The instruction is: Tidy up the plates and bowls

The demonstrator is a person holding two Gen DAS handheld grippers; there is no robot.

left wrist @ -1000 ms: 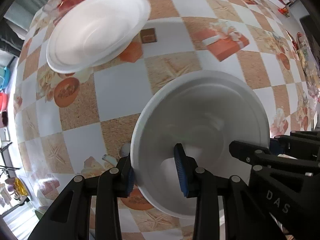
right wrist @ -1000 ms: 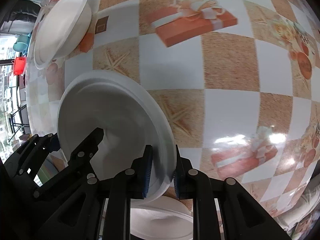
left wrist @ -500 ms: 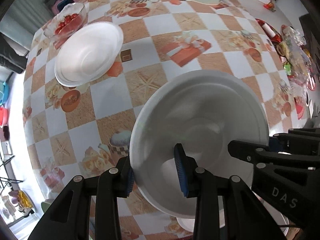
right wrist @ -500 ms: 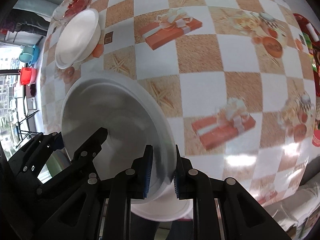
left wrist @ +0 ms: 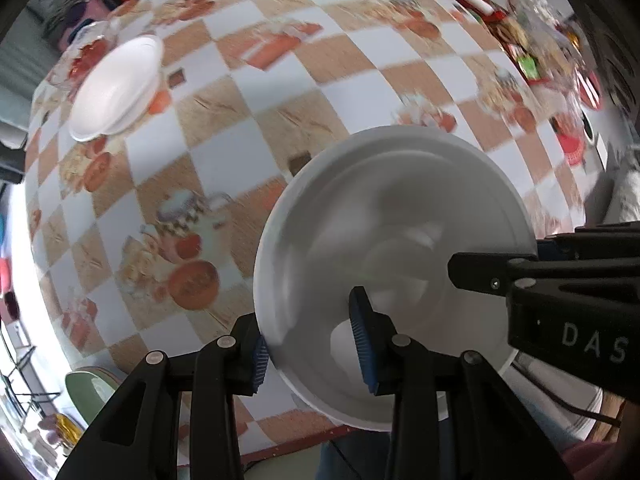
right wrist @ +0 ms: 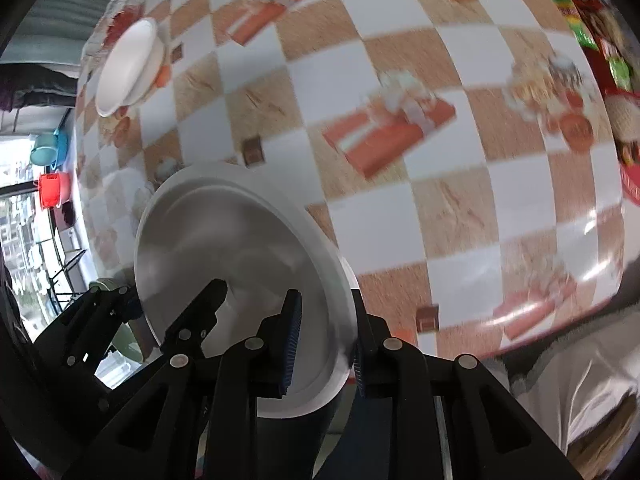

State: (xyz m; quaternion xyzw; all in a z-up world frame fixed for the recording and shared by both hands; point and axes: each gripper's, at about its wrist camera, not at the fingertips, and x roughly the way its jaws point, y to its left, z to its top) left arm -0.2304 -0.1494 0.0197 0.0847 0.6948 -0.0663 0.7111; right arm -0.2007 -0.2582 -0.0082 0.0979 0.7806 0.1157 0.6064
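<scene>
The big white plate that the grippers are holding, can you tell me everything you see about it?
The big white plate is round and plain, smooth and slightly shiny, with a raised rim around a shallow, greyish-shaded middle. It is tilted and held up above the checkered tablecloth, not lying on it. The left gripper pinches its near edge, and the right gripper pinches the opposite edge. Blue finger pads press on its surface. The picture is slightly blurred.

left tool (left wrist: 312, 340) clamped, right tool (right wrist: 324, 336) clamped, facing each other
</scene>
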